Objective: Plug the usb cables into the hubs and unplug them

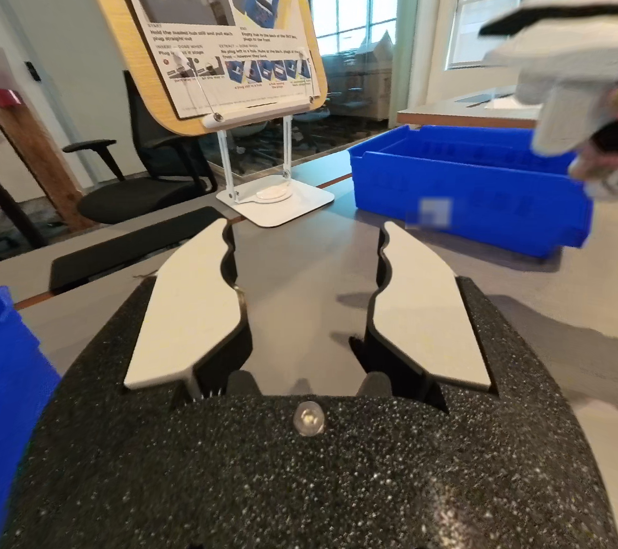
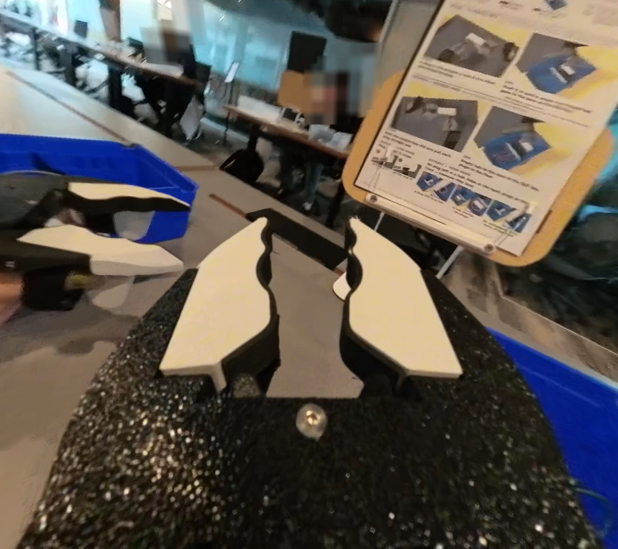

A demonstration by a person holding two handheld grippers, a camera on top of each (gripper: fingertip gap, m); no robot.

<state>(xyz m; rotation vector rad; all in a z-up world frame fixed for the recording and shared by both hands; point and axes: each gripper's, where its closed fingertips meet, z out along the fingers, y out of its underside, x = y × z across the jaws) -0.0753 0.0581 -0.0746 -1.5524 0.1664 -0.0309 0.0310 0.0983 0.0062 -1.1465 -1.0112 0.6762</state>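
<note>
No hub or USB cable shows in either view. My left gripper (image 1: 304, 229) is open and empty, held low over the grey table (image 1: 301, 282). It also shows from the side in the right wrist view (image 2: 184, 234), its jaws apart, in front of a blue bin (image 2: 100, 162). My right gripper (image 2: 307, 225) is open with a narrower gap and holds nothing. It appears blurred at the upper right of the left wrist view (image 1: 515, 85), above another blue bin (image 1: 468, 192). The insides of the bins are mostly hidden.
An instruction board (image 1: 207, 31) on a white stand (image 1: 277, 198) is at the table's far side, and also shows in the right wrist view (image 2: 485, 98). A black strip (image 1: 133, 249) lies in the table. Blue bin edges sit close by (image 1: 20, 382) (image 2: 568, 399). An office chair (image 1: 143, 185) is beyond.
</note>
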